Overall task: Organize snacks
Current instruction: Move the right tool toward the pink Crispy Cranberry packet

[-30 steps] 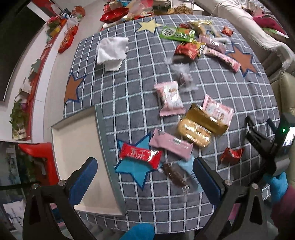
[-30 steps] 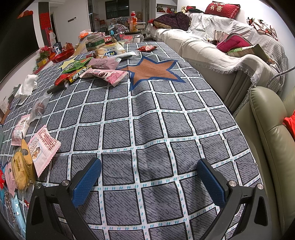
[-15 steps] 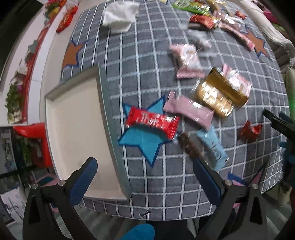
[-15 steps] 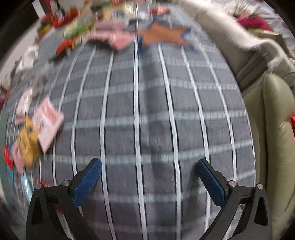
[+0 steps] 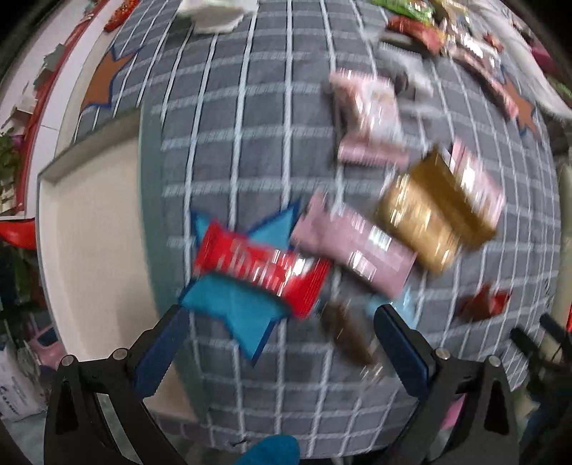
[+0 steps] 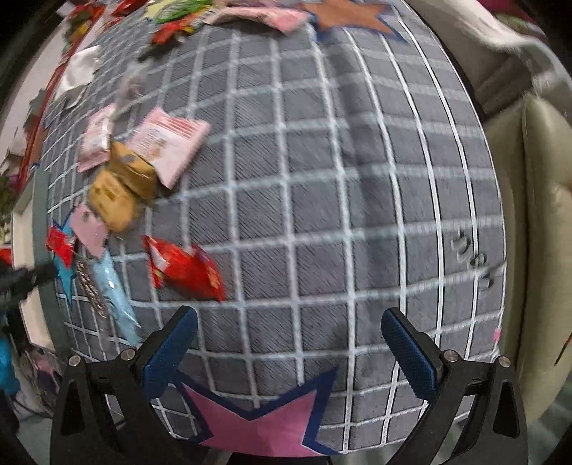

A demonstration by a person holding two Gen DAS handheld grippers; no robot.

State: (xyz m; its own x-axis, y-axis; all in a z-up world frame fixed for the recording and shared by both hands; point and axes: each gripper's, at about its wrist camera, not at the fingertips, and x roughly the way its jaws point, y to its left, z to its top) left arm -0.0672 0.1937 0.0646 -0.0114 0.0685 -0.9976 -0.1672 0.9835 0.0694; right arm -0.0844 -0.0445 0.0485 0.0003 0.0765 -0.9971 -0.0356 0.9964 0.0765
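Observation:
Snacks lie on a grey checked tablecloth. My left gripper (image 5: 279, 347) is open and empty above a red bar (image 5: 261, 264), with a pink bar (image 5: 357, 246), a gold pack (image 5: 425, 221) and a brown candy (image 5: 343, 332) just beyond. A white tray (image 5: 89, 229) sits at the left. My right gripper (image 6: 286, 347) is open and empty over bare cloth. A red snack bag (image 6: 186, 268) lies just ahead of its left finger. A gold pack (image 6: 118, 193), a pink packet (image 6: 168, 143) and a light blue stick (image 6: 114, 289) lie further left.
More snacks (image 5: 429, 25) and a white cloth (image 5: 214, 14) lie at the table's far end. A beige sofa (image 6: 536, 214) stands right of the table. A pink star patch (image 6: 257, 425) marks the near edge. The left gripper's tip (image 6: 25, 282) shows at the right view's left side.
Both grippers have moved down and closer to the table. The left one has closed in on the red bar. The right one has swung left, bringing the red snack bag into view.

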